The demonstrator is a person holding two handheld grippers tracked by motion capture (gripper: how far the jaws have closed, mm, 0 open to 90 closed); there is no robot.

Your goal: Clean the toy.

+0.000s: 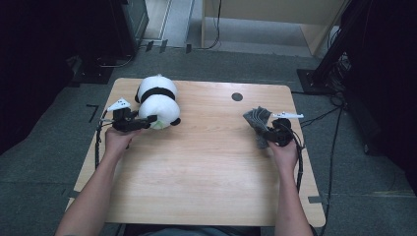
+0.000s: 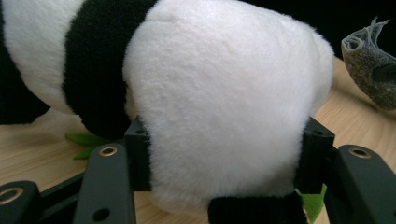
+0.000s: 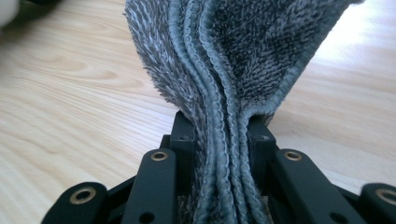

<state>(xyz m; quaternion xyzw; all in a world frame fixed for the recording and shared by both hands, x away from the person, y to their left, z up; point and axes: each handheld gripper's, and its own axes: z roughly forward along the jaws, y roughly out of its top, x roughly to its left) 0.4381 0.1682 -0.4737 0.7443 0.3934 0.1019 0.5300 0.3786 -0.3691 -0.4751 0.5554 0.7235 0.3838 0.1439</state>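
The left gripper [image 1: 129, 121] is squeezing the plush panda [image 1: 158, 102]: in the left gripper view its jaws are pressing into the white rounded rump [image 2: 219, 107] from both sides, the fur bulging out ahead of and above them. The right gripper [image 1: 276, 133] is clamping the folded grey towel [image 1: 258, 120]; in the right gripper view the jaws are standing nearly together with several layers of the towel [image 3: 224, 93] pinched between them, the cloth fanning upward beyond the tips. Both things are sitting low over the wooden bench [image 1: 206, 167], well apart from each other.

The likely trouble is slippage. The panda is soft and round, so the stuffing may be giving way and the toy could be sliding forward out of the jaws if lifted or swung. The towel's layers could be peeling loose one at a time, since the outer folds are carrying the grip.

The panda's face is turned away, its front hidden behind its own bulk. A green scrap [image 2: 86, 140] beneath it is hard to identify.
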